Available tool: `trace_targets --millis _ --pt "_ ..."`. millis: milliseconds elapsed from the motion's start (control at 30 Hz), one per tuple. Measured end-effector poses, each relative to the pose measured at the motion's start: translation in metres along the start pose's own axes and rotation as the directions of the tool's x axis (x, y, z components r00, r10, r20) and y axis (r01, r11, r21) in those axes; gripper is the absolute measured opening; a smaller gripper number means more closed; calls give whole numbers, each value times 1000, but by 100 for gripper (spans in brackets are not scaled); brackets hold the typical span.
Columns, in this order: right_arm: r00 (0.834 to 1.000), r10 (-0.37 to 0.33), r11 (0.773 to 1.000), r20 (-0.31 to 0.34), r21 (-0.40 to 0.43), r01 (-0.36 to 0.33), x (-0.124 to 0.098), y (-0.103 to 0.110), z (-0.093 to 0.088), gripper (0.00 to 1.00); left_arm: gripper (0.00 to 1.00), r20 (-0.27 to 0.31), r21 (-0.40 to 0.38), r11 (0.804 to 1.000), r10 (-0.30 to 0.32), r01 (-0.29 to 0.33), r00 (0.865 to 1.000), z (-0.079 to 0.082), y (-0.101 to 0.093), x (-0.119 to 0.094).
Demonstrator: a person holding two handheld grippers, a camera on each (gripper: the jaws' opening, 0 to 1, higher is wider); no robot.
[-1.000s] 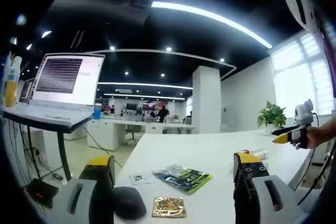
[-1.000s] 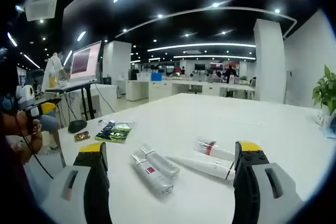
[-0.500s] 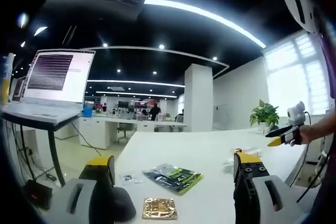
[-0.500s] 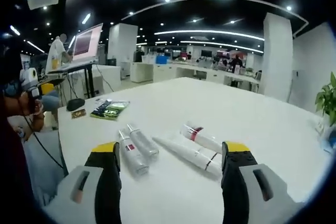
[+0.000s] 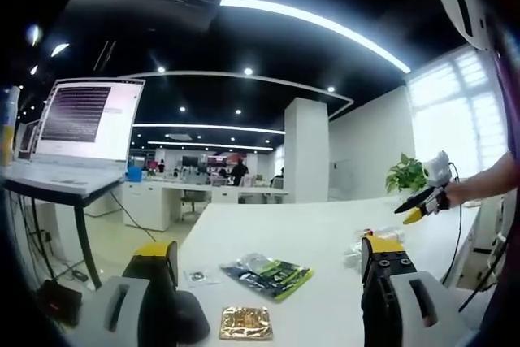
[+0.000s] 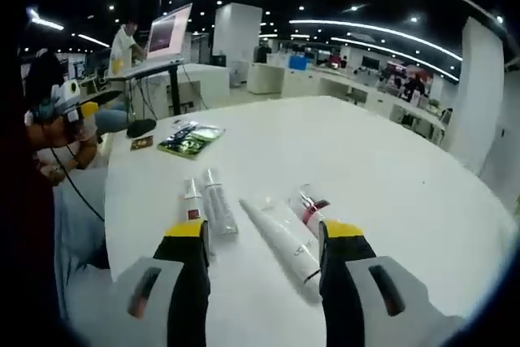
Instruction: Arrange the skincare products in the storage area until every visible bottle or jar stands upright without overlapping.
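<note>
Right claw [image 6: 262,237] gapes wide above the white counter [image 6: 390,176] in an open-plan office; four tubes [image 6: 284,237] lie flat near the front edge, one between its jaws. Left claw [image 5: 268,253] hangs equally wide over a green packet [image 5: 268,272], gold sachet [image 5: 245,323] and mouse [image 5: 193,316].

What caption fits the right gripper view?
Open tongs hover above four skincare tubes lying flat on a white table.

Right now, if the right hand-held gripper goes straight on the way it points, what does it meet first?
Most likely the long white tube lying flat between the open jaws of the right hand-held gripper. Depth is unclear; the pair of small bottles lies just left of that line.
</note>
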State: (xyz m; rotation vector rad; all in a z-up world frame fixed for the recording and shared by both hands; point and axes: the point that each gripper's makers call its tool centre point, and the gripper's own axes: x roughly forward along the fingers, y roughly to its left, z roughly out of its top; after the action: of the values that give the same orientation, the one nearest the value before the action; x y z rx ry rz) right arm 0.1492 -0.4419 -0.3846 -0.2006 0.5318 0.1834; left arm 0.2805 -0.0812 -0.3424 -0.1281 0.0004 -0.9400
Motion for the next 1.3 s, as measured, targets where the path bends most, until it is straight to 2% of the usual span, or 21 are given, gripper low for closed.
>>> trace_targets --millis 100,300,433,533,567,733,767,967,1133,1300 --pt "998 26 998 -55 -59 -29 7 -4 -4 51 96 -5 9 1000 -7 7 1000 0 -1 1" --pt "982 107 989 -156 -81 -121 21 -9 -11 45 96 -12 20 1000 -9 9 1000 -1 1 2" --pt "956 161 975 -246 -113 -193 30 -11 -16 41 95 -20 25 1000 -7 7 1000 -3 2 1" --pt "948 164 968 -273 -141 -208 35 -13 -16 39 95 -23 26 1000 -4 5 1000 -4 3 0" --pt "932 186 964 -312 -128 -235 38 -13 -21 39 95 -21 28 1000 -2 3 1000 -3 2 0" --pt "901 213 951 -377 -130 -279 45 -12 -29 39 94 -22 29 1000 4 -3 1000 -3 0 -2" --pt "890 217 946 -400 -139 -293 47 -12 -33 39 94 -23 27 1000 4 -4 1000 -3 0 -3" --pt "876 187 943 -444 -168 -287 54 -17 -42 41 94 -32 32 999 11 -10 999 -5 0 -6" --pt "857 181 942 -483 -165 -292 56 -19 -51 40 93 -41 36 999 14 -13 999 -6 0 -6" --pt "856 184 947 -483 -147 -286 57 -21 -50 38 93 -41 38 999 20 -18 999 -7 1 -7"
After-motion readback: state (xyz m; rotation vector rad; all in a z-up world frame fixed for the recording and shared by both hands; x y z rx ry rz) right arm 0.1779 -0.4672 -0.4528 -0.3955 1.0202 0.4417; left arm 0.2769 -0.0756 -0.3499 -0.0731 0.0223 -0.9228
